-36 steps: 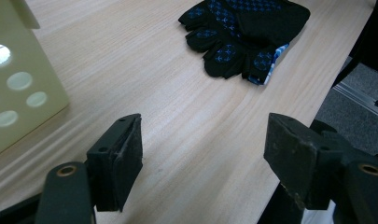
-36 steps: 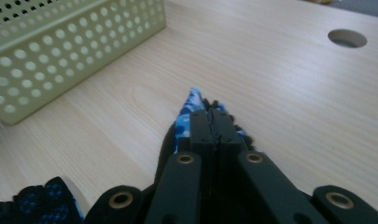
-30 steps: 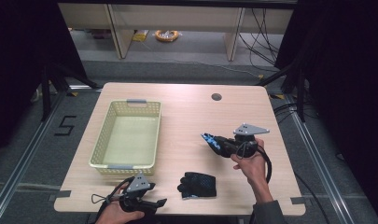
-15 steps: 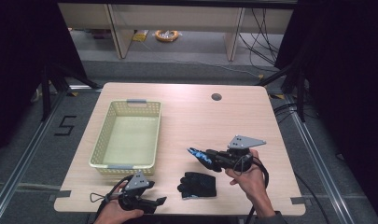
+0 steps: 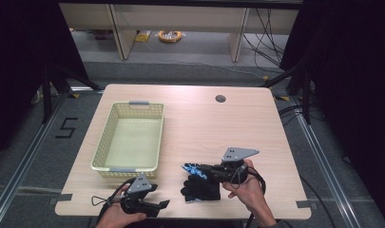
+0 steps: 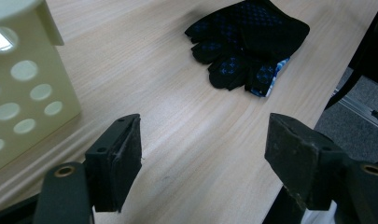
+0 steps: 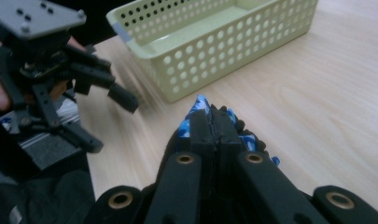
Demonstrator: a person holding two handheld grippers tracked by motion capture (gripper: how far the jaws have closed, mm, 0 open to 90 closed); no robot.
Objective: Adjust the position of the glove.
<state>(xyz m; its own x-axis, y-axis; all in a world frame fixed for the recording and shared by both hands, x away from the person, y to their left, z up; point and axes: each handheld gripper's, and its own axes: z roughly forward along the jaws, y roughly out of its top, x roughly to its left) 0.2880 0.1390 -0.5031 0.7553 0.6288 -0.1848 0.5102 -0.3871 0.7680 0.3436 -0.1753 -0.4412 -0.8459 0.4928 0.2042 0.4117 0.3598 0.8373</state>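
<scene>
A black glove (image 5: 203, 190) with blue dots lies flat near the table's front edge, and it also shows in the left gripper view (image 6: 252, 37). My right gripper (image 5: 195, 170) hovers just over the glove's far-left corner. It is shut on a blue-and-white patterned piece of fabric (image 7: 198, 106) that pokes out past the tips of the right gripper (image 7: 213, 119). My left gripper (image 5: 159, 206) is open and holds nothing, low at the front edge to the left of the glove. From its own camera the left gripper (image 6: 200, 135) points at bare table short of the glove.
A pale yellow perforated basket (image 5: 99, 142) stands on the left half of the table with nothing in it, close beside the left gripper (image 7: 107, 121). The basket (image 6: 28, 93) fills that view's left side. A round cable hole (image 5: 220, 99) sits at the back.
My right gripper has come down and to the left with the blue-and-white piece, from mid-right of the table to just over the black glove. The left gripper has barely moved.
</scene>
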